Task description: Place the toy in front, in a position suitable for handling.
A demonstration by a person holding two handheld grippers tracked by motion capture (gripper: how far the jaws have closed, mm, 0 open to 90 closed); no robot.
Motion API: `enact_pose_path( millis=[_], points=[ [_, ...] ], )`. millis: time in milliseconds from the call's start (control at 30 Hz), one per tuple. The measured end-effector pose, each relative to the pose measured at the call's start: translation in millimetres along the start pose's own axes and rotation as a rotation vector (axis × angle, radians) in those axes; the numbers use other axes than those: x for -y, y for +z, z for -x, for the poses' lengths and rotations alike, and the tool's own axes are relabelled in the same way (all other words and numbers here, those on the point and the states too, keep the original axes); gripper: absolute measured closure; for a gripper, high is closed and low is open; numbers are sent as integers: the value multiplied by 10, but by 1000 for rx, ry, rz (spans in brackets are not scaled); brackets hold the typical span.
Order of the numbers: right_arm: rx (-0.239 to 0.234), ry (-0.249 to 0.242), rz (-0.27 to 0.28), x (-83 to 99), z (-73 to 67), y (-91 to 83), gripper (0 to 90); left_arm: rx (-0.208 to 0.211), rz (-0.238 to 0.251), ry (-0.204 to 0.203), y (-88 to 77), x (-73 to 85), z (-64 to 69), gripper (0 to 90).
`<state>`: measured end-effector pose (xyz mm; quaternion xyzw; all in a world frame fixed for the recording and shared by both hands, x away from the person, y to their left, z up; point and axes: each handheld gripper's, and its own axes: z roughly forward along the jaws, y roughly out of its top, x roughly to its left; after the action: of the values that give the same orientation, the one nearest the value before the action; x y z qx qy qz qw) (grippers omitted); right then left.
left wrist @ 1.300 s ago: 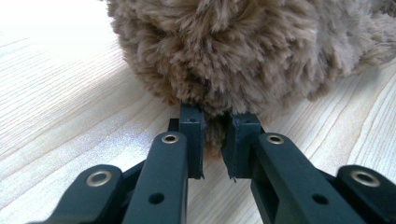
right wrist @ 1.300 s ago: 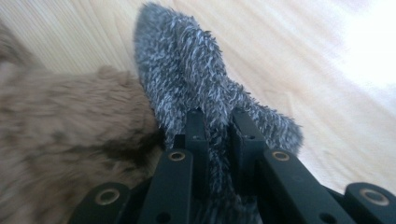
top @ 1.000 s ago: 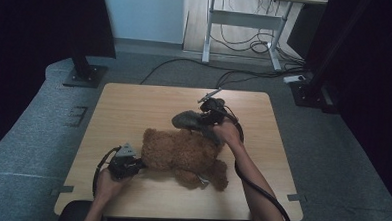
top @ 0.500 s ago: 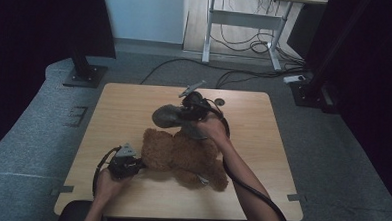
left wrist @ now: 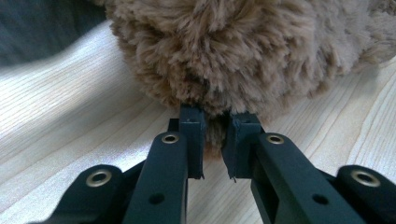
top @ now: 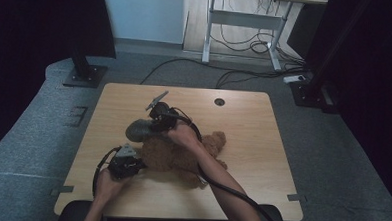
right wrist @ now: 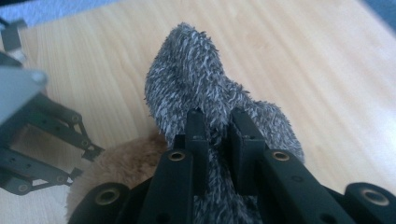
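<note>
A light wooden table (top: 243, 117) with a round cable hole (top: 219, 101) stands on grey carpet (top: 332, 146); behind it, a white desk frame (top: 242, 27) over tangled cables (top: 247, 45).

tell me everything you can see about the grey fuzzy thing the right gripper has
The grey fuzzy piece is a soft, limp item of speckled grey-and-white pile, seemingly a small sock or hat. The right gripper is shut on one end, and the free rounded end sticks out past the jaws over the wooden table, beside the brown teddy bear.
</note>
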<state>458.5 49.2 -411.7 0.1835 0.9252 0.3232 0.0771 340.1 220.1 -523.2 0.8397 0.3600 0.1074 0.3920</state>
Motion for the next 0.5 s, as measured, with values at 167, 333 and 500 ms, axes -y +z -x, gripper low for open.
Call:
enact_pose_path(
  millis=[167, 333, 500],
  points=[
    [-19, 10, -22, 77, -14, 103, 791, 3, -6, -7, 9, 5, -2, 784],
    [-16, 15, -18, 131, -3, 9, 791, 2, -8, -4, 16, 3, 2, 784],
    [-5, 20, -12, 235, 19, -109, 791, 4, -7, -5, 15, 2, 2, 784]
  ],
)
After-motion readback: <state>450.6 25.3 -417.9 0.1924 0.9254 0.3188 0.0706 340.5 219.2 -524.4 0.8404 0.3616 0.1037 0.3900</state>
